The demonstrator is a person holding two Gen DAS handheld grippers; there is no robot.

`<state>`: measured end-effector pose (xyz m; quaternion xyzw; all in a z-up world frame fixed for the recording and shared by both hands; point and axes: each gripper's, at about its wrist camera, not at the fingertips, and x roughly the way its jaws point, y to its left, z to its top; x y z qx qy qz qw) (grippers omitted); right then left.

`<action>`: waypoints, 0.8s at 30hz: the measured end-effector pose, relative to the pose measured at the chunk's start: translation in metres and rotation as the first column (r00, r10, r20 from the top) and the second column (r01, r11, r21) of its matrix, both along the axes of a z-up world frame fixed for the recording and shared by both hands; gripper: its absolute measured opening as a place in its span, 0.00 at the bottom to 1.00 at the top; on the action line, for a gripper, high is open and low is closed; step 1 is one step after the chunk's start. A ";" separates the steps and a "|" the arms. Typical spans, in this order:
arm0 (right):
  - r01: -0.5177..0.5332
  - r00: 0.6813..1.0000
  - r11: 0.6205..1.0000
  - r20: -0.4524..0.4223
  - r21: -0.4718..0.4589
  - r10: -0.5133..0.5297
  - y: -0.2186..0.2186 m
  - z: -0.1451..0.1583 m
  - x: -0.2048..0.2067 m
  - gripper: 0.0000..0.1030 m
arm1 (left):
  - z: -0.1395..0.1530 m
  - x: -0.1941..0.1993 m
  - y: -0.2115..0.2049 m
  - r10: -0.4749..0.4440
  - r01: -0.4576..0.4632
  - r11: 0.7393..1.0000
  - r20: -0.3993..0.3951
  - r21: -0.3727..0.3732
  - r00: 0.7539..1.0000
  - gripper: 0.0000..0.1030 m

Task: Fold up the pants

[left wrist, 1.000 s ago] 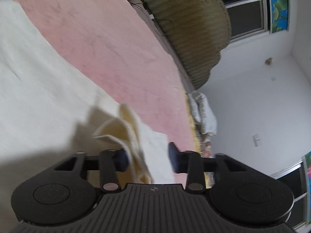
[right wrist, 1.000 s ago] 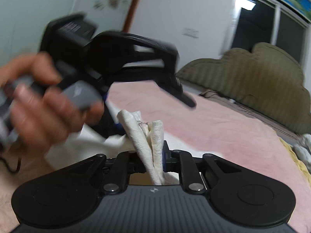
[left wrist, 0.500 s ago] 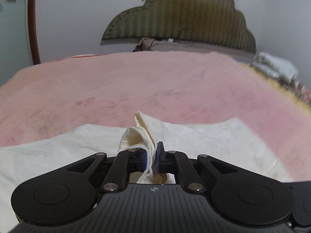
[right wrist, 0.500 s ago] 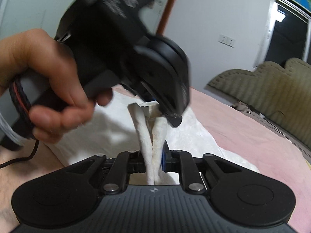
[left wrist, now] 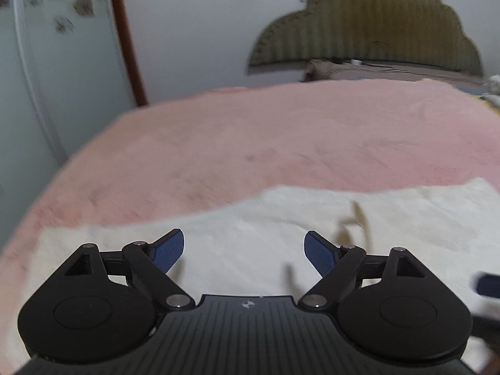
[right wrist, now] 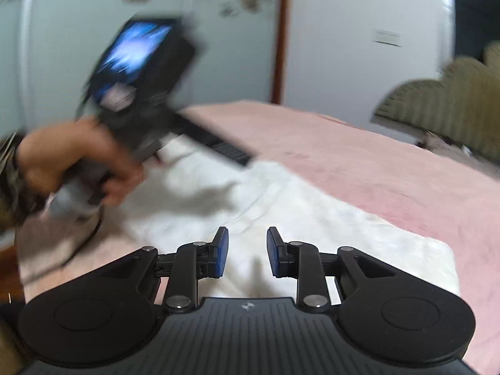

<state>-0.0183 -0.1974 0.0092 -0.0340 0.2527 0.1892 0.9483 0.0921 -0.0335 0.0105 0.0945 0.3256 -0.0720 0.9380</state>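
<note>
Cream pants (left wrist: 250,234): we see them spread flat on the pink bed (left wrist: 281,143), under both tools.
Left gripper (left wrist: 243,251): our jaws have just been opening and stand wide apart, nothing between them, cloth below.
Right gripper (right wrist: 247,251): our jaws have just been opening, a narrow gap, nothing pinched.
Left hand (right wrist: 78,162): blurred, grasping its tool over the pants' far end.
Headboard (left wrist: 368,25): olive, behind the bed.
</note>
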 end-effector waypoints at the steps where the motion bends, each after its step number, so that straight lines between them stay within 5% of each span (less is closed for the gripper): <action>1: 0.025 0.999 1.000 -0.027 0.004 -0.025 -0.003 -0.005 0.008 0.25 | -0.004 -0.007 -0.002 -0.040 0.040 0.999 -0.021 -0.006 0.999 0.91; 4: 0.012 0.992 0.999 -0.128 -0.050 -0.018 0.007 -0.023 0.017 0.25 | -0.028 -0.027 -0.018 -0.124 0.129 0.978 -0.043 0.167 0.991 0.96; 6: 0.009 0.995 0.996 -0.097 -0.084 -0.017 0.008 -0.024 0.007 0.25 | -0.041 -0.042 -0.022 -0.136 0.126 0.950 0.017 0.287 0.991 0.98; 8: 0.025 0.995 0.998 -0.095 -0.059 -0.031 0.003 -0.020 0.002 0.25 | -0.043 -0.051 -0.018 -0.103 0.076 0.948 0.072 0.309 0.992 1.00; 12: 0.055 0.998 0.998 -0.029 -0.022 -0.055 0.008 -0.014 -0.010 0.25 | -0.038 -0.054 0.000 -0.024 0.012 0.985 0.070 0.170 0.997 1.00; 16: -0.014 0.999 0.987 0.036 -0.157 0.020 0.036 -0.016 -0.011 0.25 | -0.027 -0.048 0.026 0.083 -0.084 0.996 0.040 0.018 0.996 0.98; 19: -0.040 0.998 0.965 0.039 -0.261 0.052 0.056 -0.022 -0.019 0.25 | -0.015 -0.046 0.046 0.126 -0.123 0.986 0.017 -0.115 0.992 0.96; 24: -0.029 0.993 0.896 0.089 -0.443 0.076 0.077 -0.036 -0.021 0.25 | 0.004 -0.048 0.054 0.065 -0.072 0.950 -0.030 -0.305 0.997 0.96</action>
